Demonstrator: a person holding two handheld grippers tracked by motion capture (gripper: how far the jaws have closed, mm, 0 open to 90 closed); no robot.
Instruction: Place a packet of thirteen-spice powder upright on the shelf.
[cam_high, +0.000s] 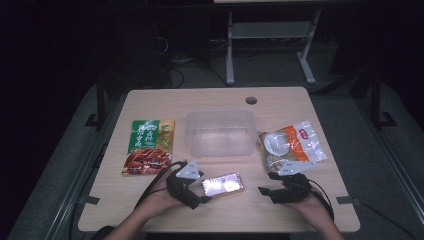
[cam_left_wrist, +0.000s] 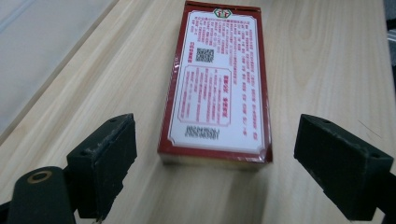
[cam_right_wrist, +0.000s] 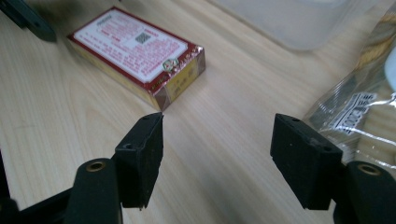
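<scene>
A: Here, at the tabletop's (cam_high: 150, 102) left side, a green-and-orange snack packet (cam_high: 149, 146) lies flat, well in from the left edge. What is your left gripper (cam_high: 206, 191) doing?

B: You hold it near the front edge, left of centre, its jaws spread wide and gripping nothing. In the left gripper view the red box (cam_left_wrist: 218, 81) lies flat on the wood just ahead of the jaws, its short end towards them, the white printed label facing up. The pads stand clear of it on both sides.

A: And the box on the table?

B: It sits between your two grippers, close to the front edge and about mid-table; in the high view the red box (cam_high: 223, 184) lies just beside the left gripper's tips, glare washing out its face. Behind it, at the centre of the tabletop, stands a clear plastic tub (cam_high: 219, 132).

A: Your right gripper (cam_high: 264, 190)?

B: It lies right of centre near the front edge, your hand (cam_high: 311, 206) behind it. Its jaws are apart with only bare wood between them. In the right gripper view the box's corner lies beyond the tips, apart from them, and a clear bagged snack pack (cam_right_wrist: 362, 105) lies just beside the right-hand pad. That bag (cam_high: 291, 145) lies towards the right edge, next to the tub.
</scene>
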